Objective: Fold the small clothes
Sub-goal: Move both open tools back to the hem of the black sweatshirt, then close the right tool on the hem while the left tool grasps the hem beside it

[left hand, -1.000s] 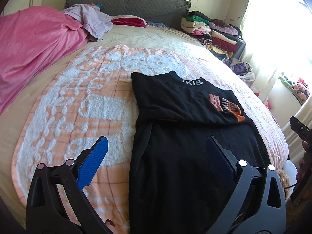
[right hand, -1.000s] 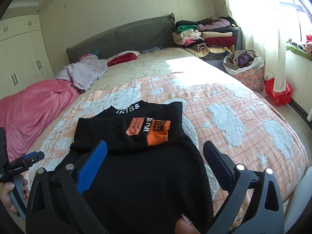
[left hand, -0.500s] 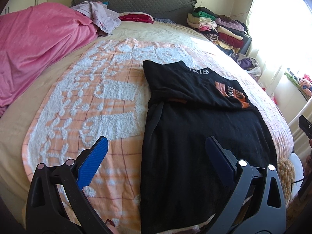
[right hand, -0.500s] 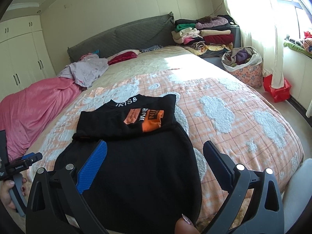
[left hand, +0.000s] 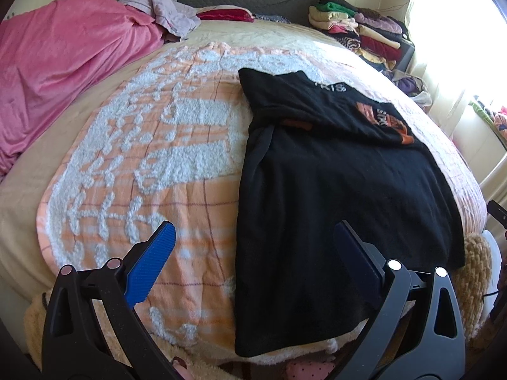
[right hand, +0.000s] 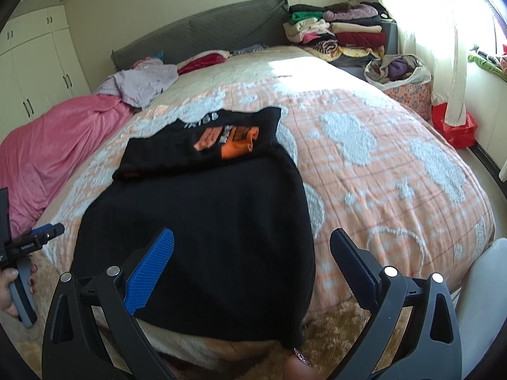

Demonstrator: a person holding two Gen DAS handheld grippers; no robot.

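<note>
Black top half-folded on the bed, both grippers empty

The black top [left hand: 332,183] lies near the bed's [right hand: 396,190] foot, hem overhanging; left gripper [left hand: 253,247] and right gripper [right hand: 252,247] hover with fingers spread wide. Pinching one layer could undo the fold or drag it off the fluffy orange blanket [left hand: 164,158]; stacked clothes [right hand: 336,31] sit far right.
</note>
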